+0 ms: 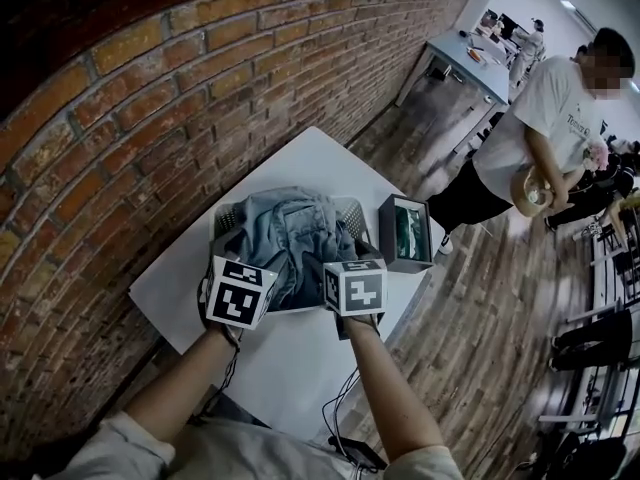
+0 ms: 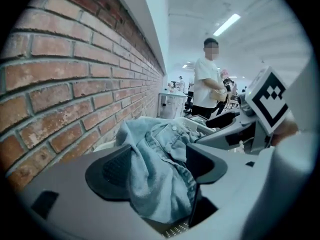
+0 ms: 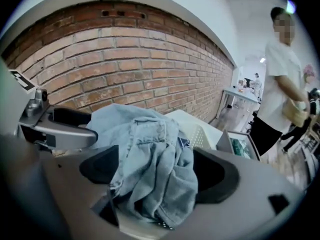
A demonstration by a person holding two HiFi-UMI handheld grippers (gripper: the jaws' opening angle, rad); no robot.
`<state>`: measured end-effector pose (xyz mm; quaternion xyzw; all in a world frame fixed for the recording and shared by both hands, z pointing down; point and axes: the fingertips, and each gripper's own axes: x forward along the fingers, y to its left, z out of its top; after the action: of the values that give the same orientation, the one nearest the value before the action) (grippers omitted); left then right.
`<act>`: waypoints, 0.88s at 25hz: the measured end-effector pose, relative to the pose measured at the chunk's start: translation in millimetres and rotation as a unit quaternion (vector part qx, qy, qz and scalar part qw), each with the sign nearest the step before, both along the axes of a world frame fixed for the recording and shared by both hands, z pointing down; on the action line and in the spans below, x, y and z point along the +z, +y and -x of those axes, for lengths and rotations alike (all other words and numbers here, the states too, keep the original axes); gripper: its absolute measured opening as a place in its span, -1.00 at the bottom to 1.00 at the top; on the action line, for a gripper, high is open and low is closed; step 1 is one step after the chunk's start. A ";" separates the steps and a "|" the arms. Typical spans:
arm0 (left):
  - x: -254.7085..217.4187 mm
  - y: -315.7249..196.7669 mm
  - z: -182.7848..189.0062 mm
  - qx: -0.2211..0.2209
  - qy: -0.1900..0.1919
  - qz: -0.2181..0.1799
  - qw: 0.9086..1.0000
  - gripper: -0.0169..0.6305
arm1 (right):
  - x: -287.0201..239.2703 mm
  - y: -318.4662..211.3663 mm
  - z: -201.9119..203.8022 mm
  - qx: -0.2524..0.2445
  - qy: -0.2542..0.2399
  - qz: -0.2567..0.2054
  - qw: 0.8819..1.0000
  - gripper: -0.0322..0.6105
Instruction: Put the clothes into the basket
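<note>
Left tool (image 2: 157, 169) and right tool (image 3: 157, 171) are standing wide, gripping nothing; denim (image 1: 290, 233) is lying just ahead, heaped in basket (image 1: 352, 210).

A red brick wall (image 1: 150, 118) runs along the left. Beside it a white table (image 1: 290, 368) stands on a dark wood-plank floor (image 1: 490, 308). Farther along the wall is a second table (image 1: 462, 56) — cluttered. A strip light (image 2: 227, 24) glows on the white ceiling (image 2: 190, 4).

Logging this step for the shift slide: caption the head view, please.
Left gripper and right gripper, jaws open around denim clothes heaped in the white basket.
</note>
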<state>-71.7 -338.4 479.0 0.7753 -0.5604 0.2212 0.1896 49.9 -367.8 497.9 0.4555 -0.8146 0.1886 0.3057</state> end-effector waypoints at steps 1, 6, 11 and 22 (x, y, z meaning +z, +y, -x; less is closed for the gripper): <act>-8.1 2.6 -0.1 0.001 -0.004 -0.017 1.000 0.13 | -4.5 2.5 4.0 0.000 -0.006 -0.013 1.000 0.54; -48.3 11.4 -7.5 0.022 -0.023 -0.098 0.995 -0.07 | -30.9 12.9 18.9 0.006 -0.054 -0.062 0.997 0.53; -74.2 26.5 -4.2 0.008 -0.005 -0.150 0.989 -0.63 | -70.7 30.6 25.1 0.007 -0.070 -0.145 0.987 -0.14; -125.2 83.2 -33.4 0.047 0.018 -0.224 0.973 -0.92 | -133.6 94.7 27.5 0.008 -0.098 -0.262 0.960 -0.88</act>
<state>-38.4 -255.2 353.8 0.8272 -0.5554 0.0846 0.0110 22.4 -273.2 364.3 0.5058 -0.8576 0.0145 0.0925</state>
